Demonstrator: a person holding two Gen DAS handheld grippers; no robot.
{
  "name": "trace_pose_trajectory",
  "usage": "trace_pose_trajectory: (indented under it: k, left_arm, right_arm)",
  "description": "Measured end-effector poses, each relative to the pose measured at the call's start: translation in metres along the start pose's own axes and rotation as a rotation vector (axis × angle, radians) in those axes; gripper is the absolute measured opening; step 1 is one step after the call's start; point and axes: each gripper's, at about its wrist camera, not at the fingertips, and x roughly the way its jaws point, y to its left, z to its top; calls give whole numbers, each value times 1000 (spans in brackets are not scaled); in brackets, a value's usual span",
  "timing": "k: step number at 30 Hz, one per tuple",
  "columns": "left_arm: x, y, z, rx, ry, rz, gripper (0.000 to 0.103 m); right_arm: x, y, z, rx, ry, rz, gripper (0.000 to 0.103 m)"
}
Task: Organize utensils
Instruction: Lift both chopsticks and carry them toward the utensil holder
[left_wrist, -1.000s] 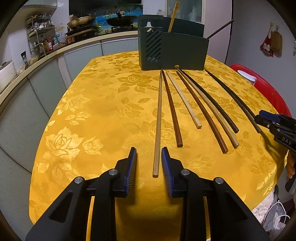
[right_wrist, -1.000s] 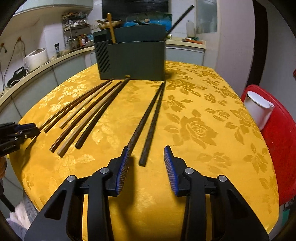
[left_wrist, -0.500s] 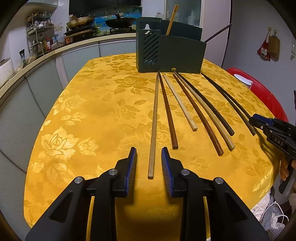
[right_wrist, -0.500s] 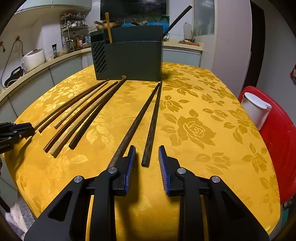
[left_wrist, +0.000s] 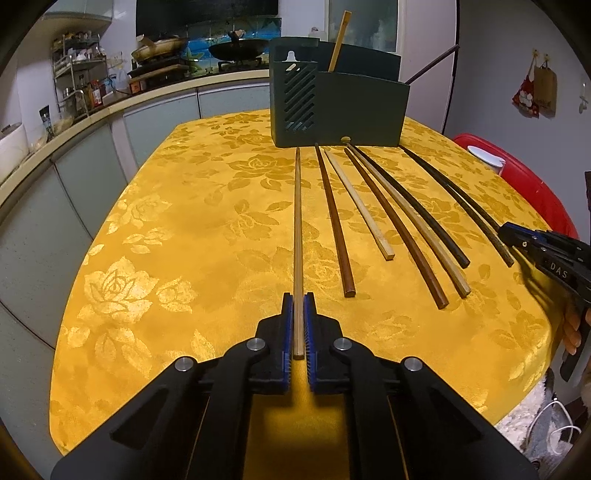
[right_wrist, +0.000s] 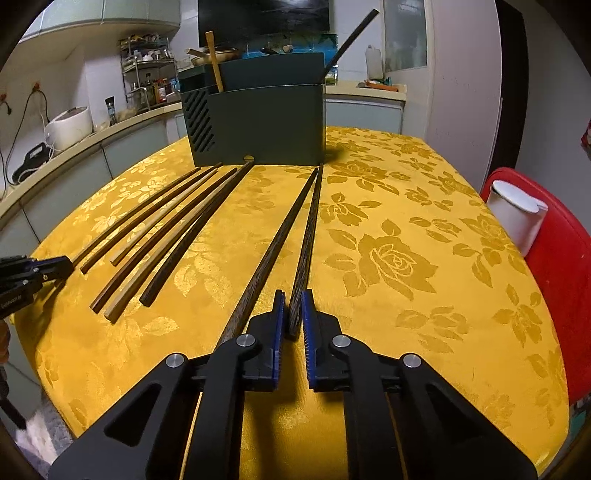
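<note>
Several chopsticks lie side by side on the yellow tablecloth (left_wrist: 177, 229), pointing at a dark green utensil holder (left_wrist: 340, 107) at the far end. My left gripper (left_wrist: 298, 306) is shut on the near end of the leftmost light wooden chopstick (left_wrist: 297, 221). My right gripper (right_wrist: 292, 306) is shut on the near end of the rightmost dark chopstick (right_wrist: 312, 225); a second dark chopstick (right_wrist: 273, 243) lies just left of it. The holder (right_wrist: 258, 125) has one light and one dark chopstick standing in it.
A red stool with a white container (right_wrist: 517, 218) stands right of the table. A kitchen counter with a rice cooker (right_wrist: 70, 125) and racks runs along the left and back. The table edge is close below both grippers.
Both grippers moved forward over the chopstick ends and closed: the left on the light wooden chopstick, the right on the rightmost dark one.
</note>
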Motion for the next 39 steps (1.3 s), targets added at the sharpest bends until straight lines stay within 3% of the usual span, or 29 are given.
trace_pose_trajectory:
  k: [3,10,26,30,39]
  left_arm:
    - [-7,-1,2,1,-8,1,5]
    - [-43,-5,22,5,-110,7,5]
    - [-112,-5,118,43,-346,27,5]
    - [-113,-4,143,33,-356,14,5]
    - [-109,-2,177,42,-350,7,6]
  right_arm:
    - [-9,-3,4,7,-10,-4,9]
    - [-53,-13,26,39,-118,12,8]
    - [-117,-5,107,-5,-365,78,8]
    - [-117,-2,122,-17,-373,87,8]
    - [-95,-9,163,2,-305,119,8]
